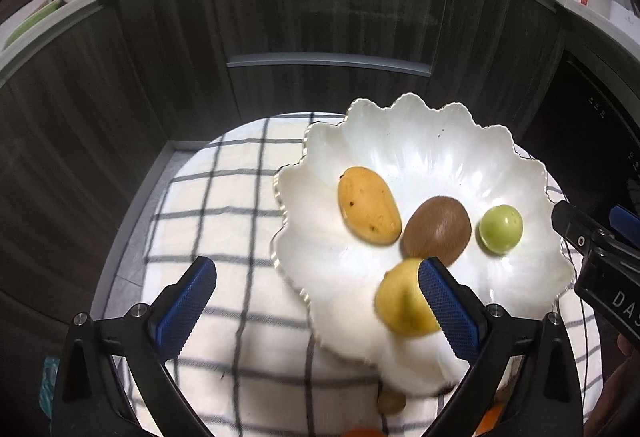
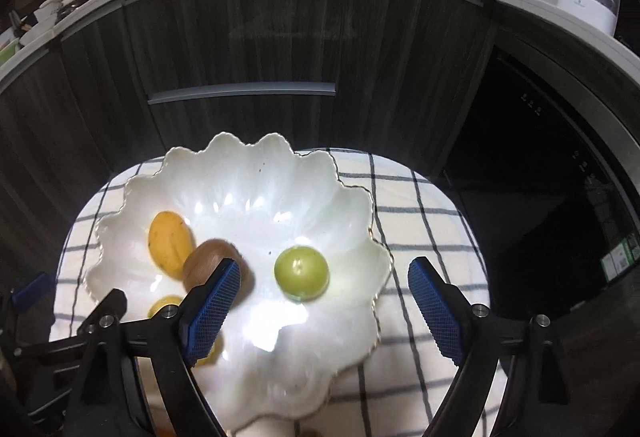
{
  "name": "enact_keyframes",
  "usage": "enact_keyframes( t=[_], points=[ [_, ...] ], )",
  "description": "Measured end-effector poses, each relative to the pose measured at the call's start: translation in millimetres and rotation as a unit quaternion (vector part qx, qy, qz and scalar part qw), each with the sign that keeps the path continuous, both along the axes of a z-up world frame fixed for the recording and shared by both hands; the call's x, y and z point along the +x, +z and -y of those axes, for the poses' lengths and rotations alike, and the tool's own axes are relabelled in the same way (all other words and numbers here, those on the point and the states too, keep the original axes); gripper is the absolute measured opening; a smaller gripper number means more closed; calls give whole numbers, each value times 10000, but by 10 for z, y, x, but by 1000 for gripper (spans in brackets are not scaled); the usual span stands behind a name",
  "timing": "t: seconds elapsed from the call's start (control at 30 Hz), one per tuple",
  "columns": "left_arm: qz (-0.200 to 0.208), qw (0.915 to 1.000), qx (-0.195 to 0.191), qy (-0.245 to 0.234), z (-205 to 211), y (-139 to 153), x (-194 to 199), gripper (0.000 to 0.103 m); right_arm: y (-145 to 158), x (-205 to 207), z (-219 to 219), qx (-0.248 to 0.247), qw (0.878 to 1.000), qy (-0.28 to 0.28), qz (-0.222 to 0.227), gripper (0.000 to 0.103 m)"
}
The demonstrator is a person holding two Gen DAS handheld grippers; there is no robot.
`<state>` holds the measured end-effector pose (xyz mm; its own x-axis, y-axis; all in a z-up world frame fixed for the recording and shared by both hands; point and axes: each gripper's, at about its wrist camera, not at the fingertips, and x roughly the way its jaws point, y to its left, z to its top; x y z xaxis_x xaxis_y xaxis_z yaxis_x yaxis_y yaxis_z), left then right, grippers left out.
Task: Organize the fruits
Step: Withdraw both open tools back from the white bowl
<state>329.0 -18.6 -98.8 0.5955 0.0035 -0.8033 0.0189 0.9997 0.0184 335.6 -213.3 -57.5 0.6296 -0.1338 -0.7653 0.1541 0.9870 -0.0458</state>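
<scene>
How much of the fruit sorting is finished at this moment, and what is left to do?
Done: the white bowl holds a mango, a kiwi, a green fruit and a yellow fruit. In hand: nothing; the left gripper and right gripper are open. Left: a small brown fruit lies on the checked cloth.

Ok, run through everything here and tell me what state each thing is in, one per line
Left gripper: open, holding nothing.
Right gripper: open, holding nothing.
White bowl: upright on the checked cloth.
Mango: lying in the bowl.
Kiwi: in the bowl, touching the mango.
Green fruit: in the bowl, apart.
Yellow fruit: in the bowl, blurred.
</scene>
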Motion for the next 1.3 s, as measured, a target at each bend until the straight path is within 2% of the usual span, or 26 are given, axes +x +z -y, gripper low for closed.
enact_keyframes(
  t=[0.2, 0.67, 1.3],
  points=[
    [133, 9999, 36, 74, -46, 159, -295, 103, 84, -314, 42, 357, 9993, -32, 126, 87],
    [409, 9991, 72, 82, 21, 388, -860, 103, 304, -939, 123, 193, 9989, -176, 389, 87],
    [548, 9984, 123, -67, 10, 237, -1440, 103, 132, -1473, 119, 294, 9987, -206, 362, 87]
  ],
)
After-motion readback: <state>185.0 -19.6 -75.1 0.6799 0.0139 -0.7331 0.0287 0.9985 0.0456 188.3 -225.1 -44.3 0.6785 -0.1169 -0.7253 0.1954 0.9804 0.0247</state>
